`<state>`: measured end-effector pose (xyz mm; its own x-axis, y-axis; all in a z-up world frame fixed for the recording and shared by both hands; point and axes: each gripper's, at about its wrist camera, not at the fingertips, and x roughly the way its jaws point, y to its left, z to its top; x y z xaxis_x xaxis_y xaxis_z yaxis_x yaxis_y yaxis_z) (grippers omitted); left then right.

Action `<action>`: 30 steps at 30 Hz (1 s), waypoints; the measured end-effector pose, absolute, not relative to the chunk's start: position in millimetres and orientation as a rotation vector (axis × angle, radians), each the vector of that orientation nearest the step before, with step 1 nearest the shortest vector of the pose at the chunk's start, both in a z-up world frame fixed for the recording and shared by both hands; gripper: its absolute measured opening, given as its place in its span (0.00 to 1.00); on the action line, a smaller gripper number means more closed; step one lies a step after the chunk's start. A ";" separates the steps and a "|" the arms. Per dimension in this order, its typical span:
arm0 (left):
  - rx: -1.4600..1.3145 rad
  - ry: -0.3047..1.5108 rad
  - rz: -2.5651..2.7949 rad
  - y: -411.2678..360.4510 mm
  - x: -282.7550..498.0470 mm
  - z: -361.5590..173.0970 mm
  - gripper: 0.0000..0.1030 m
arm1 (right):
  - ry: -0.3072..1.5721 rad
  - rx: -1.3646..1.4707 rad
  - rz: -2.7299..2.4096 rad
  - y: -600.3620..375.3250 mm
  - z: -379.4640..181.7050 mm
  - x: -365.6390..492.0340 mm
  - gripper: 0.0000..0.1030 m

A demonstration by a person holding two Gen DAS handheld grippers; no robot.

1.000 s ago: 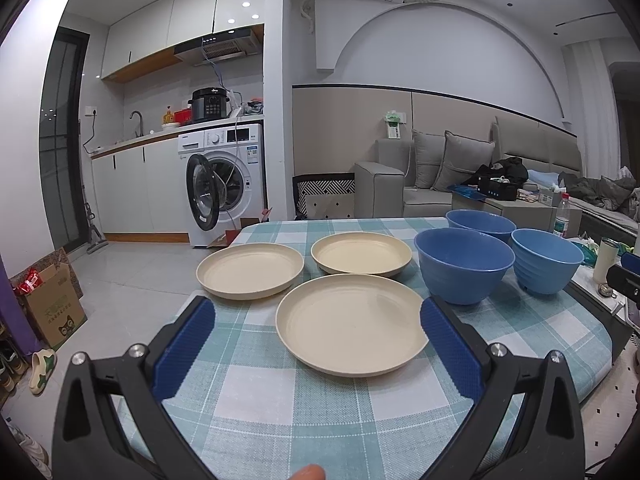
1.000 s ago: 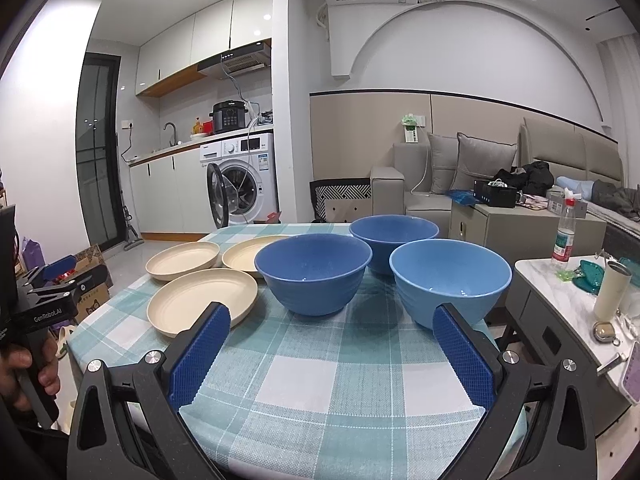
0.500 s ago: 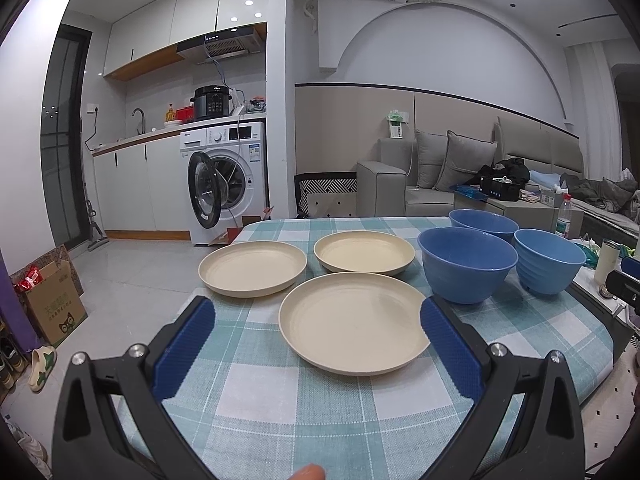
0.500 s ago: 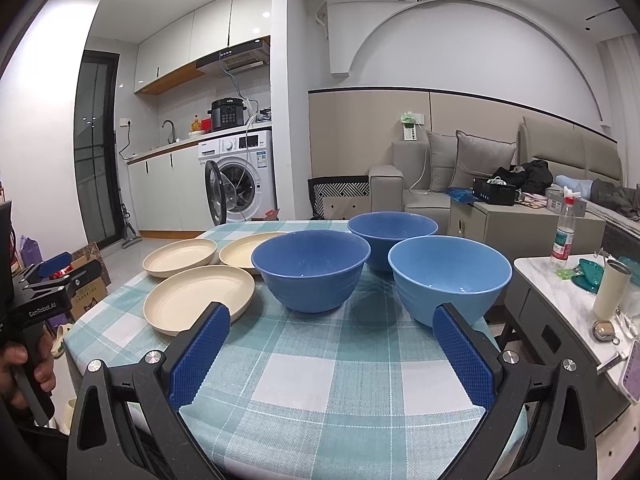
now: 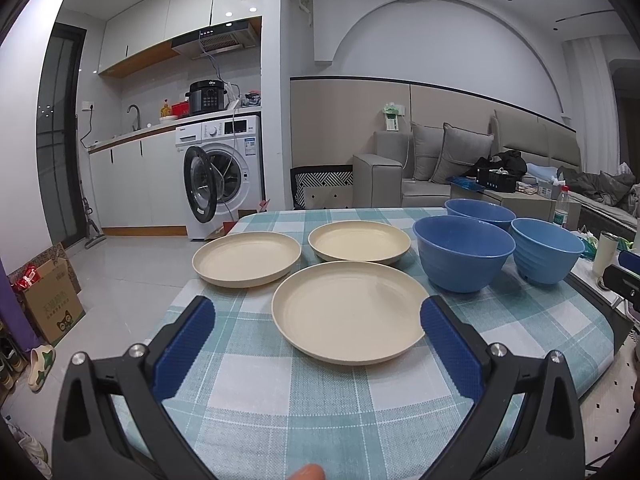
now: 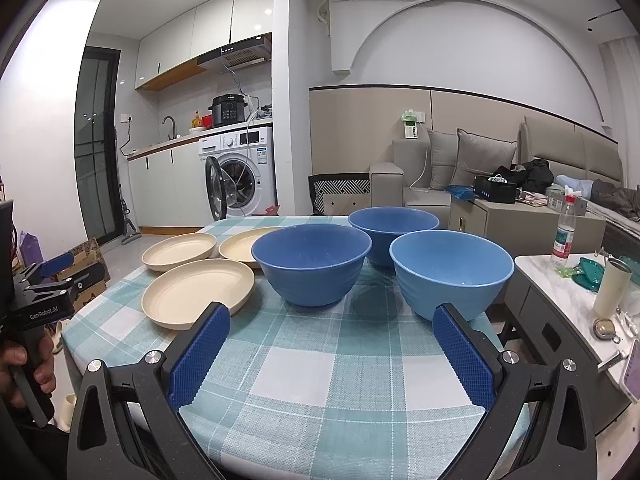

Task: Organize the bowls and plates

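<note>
Left gripper (image 5: 316, 336) gaping, empty, edged closer: nearest plate (image 5: 348, 312) now between its tips. Right gripper (image 6: 330, 348) wide, empty, nearer 3 bowls (image 6: 312, 268) ahead. Likely approach; nothing stacked.

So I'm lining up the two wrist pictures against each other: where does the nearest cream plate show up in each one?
Left wrist: the nearest cream plate lies low at centre, just ahead of the open left claw.
Right wrist: the same plate sits left of centre, beyond the right claw's left finger.
Shared landmark: the washing machine with its door open, behind the table.
</note>
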<state>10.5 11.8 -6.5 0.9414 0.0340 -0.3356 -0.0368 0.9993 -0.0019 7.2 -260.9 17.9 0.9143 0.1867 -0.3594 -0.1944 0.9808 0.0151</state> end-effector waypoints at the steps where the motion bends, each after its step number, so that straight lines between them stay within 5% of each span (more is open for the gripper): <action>1: -0.007 0.342 0.035 11.8 10.6 -6.4 1.00 | 0.368 -0.023 0.196 -260.9 17.6 7.4 1.00; 30: 0.000 0.327 0.025 8.3 15.2 3.3 1.00 | 0.351 -0.043 0.253 -245.5 40.6 19.9 1.00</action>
<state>15.2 8.3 3.3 0.9468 0.0245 -0.3208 -0.0246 0.9997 0.0038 19.9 -245.5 40.6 0.9080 0.2377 -0.3451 -0.2524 0.9676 0.0023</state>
